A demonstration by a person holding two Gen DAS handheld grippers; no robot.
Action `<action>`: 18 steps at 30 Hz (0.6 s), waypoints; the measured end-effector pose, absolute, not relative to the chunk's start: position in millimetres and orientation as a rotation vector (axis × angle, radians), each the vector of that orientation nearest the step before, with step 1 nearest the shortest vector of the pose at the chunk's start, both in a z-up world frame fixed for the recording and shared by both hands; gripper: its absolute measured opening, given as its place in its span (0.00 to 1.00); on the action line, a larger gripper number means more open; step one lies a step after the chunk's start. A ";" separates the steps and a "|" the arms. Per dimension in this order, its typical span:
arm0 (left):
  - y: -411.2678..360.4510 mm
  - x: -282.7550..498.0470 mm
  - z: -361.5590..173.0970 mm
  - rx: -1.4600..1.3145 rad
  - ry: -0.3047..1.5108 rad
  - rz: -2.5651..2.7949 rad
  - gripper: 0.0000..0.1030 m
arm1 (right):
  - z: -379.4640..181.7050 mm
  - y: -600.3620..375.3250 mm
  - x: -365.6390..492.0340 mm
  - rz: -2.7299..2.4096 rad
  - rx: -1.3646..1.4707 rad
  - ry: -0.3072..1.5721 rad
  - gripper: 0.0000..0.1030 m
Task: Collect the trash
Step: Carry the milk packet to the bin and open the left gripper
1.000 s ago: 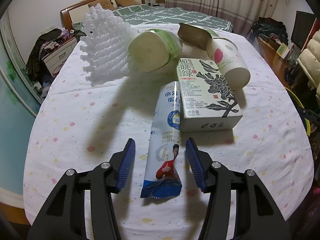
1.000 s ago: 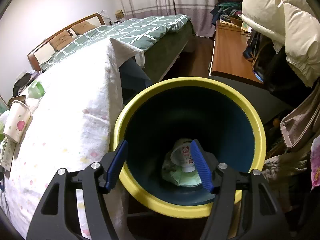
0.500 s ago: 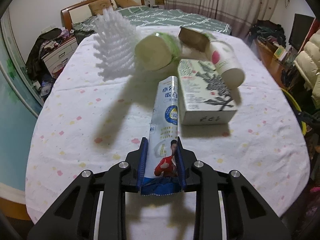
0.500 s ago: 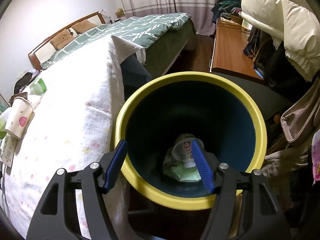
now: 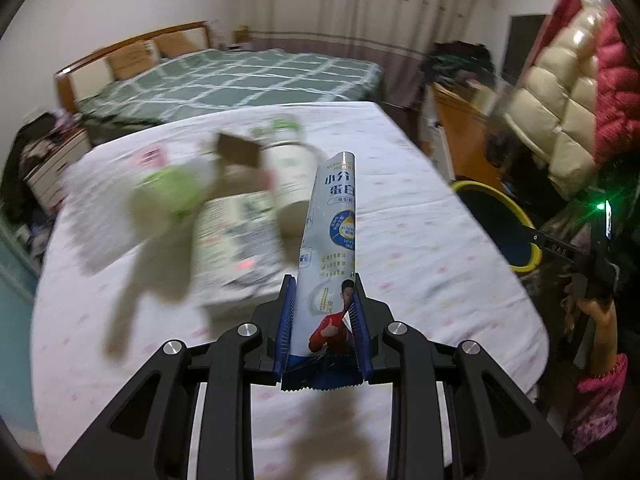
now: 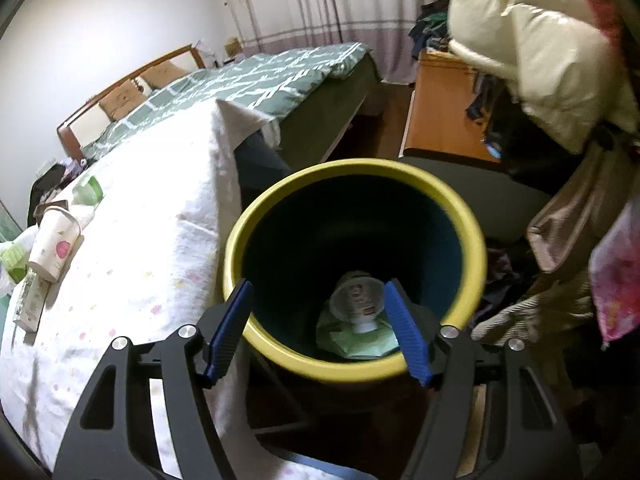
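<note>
The left hand-held gripper (image 5: pixel 324 320) grasps the packet (image 5: pixel 330 256) by its bottom end; it could slip before the bin (image 5: pixel 500 216). The right hand-held gripper (image 6: pixel 320 328) is released.

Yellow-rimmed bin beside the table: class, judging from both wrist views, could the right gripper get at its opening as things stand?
Probably yes. The right gripper hangs open and empty just above the bin, whose mouth is uncovered, with only a cup and green wrapper deep inside.

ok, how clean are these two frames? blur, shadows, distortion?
Left wrist: table items smeared by motion blur; the pouch clamped in the left gripper stays sharp; gripper shadow on the tablecloth. Right wrist: mostly sharp, slight blur on the bin rim, cloth overexposed. Both: strong fisheye bending, dark corners.
</note>
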State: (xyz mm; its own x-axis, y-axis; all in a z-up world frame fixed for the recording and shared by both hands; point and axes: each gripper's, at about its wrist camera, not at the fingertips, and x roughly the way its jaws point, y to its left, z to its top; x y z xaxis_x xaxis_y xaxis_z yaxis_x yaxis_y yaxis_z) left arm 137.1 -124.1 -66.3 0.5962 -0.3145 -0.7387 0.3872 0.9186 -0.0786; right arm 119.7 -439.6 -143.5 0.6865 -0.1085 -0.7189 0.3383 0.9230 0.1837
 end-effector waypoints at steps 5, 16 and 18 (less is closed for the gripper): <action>-194.2 157.1 -66.0 0.163 0.848 -0.528 0.26 | -125.6 -461.1 86.2 -0.301 0.334 0.716 0.67; -371.1 191.1 -86.3 0.298 0.902 -0.772 0.26 | -122.0 -490.0 61.1 -0.344 0.359 0.694 0.68; -399.7 196.9 -93.5 0.327 0.919 -0.790 0.26 | -127.2 -493.2 63.6 -0.337 0.373 0.705 0.68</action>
State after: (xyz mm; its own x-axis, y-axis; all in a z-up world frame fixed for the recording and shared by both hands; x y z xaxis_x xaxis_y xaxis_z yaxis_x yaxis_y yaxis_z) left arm 196.9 -399.7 -93.5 0.3571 -0.4665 -0.8092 0.7299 0.6799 -0.0699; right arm 63.6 -493.2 -127.2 0.7133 -0.1732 -0.6791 0.4201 0.8813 0.2164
